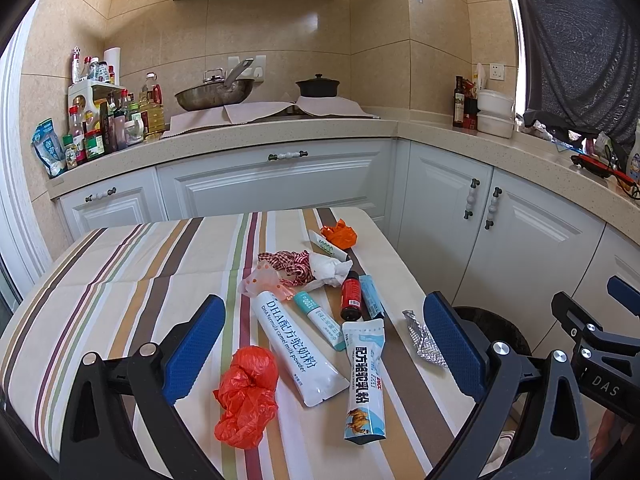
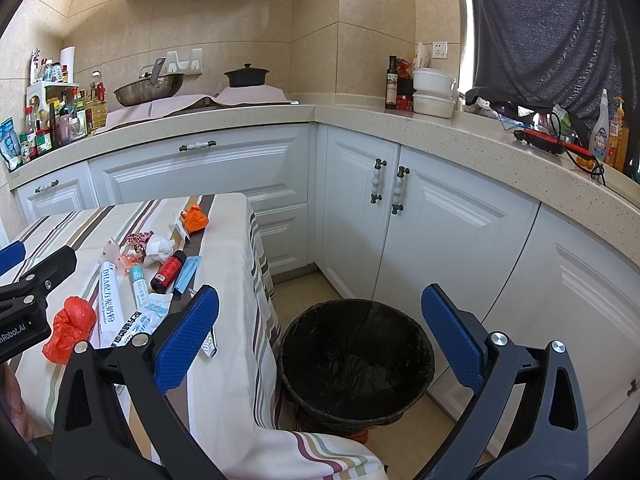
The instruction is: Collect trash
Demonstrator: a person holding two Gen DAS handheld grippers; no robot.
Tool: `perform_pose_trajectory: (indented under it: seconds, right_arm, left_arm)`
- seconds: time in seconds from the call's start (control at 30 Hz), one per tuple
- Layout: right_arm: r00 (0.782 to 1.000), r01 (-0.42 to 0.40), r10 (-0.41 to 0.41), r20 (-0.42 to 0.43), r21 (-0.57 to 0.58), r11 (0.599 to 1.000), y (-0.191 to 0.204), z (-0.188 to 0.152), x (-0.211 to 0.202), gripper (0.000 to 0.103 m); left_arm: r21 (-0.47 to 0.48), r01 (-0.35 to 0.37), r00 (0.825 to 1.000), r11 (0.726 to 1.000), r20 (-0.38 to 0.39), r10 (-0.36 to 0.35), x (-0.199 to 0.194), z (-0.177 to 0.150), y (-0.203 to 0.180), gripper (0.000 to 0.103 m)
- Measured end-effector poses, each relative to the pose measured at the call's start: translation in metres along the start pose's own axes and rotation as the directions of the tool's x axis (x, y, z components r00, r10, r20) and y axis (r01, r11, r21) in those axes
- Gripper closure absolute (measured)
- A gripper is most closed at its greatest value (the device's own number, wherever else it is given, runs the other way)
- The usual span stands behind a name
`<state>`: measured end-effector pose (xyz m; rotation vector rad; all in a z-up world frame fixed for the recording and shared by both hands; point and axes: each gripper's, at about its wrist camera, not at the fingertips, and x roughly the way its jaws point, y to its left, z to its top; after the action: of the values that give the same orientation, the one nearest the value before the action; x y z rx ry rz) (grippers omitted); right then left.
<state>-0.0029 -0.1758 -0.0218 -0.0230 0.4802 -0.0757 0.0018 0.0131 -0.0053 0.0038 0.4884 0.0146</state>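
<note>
Trash lies on the striped tablecloth: a crumpled red plastic bag, a long white milk-powder sachet, a blue-white pouch, a small teal sachet, a red bottle, a foil wrapper, a white tissue and an orange wrapper. My left gripper is open above the sachets, holding nothing. My right gripper is open and empty above a black-lined trash bin on the floor right of the table.
White cabinets run along the back and right. The countertop carries bottles, a wok, a black pot and white containers. The bin stands between the table edge and the cabinets.
</note>
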Motion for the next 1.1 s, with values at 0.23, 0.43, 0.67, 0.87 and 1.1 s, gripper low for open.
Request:
perform_pose_trajectory:
  seconds: [0.23,0.43,0.67,0.87,1.1]
  right_arm:
    - [1.0,0.0,0.0,0.002,0.001,1.0,0.001,-0.001,0.0,0.004]
    - [1.0,0.0,0.0,0.002,0.0,1.0,0.0,-0.001,0.0,0.004]
    - [1.0,-0.001,0.001,0.0,0.001,1.0,0.001,-0.001,0.001,0.004]
    - [1.0,-0.006,0.006,-0.008,0.0,1.0,0.0,-0.001,0.002,0.004]
    - [0.999,-0.033,0.033,-0.025,-0.006,0.999,0.006,-0.006,0.01,0.004]
  left_arm:
    - [0.0,0.0,1.0,1.0,-0.001,0.0,0.0,0.0,0.001,0.006]
    - [0.0,-0.001,1.0,1.0,-0.001,0.001,0.0,0.001,0.0,0.006]
    - [0.001,0.001,1.0,1.0,-0.006,-0.001,-0.001,0.0,0.002,0.006]
    - [-0.004,-0.005,1.0,1.0,-0.02,0.005,0.0,-0.004,0.003,0.006]
    - [-0.005,-0.017,0.999,1.0,-0.031,0.017,0.003,-0.007,0.009,0.006]
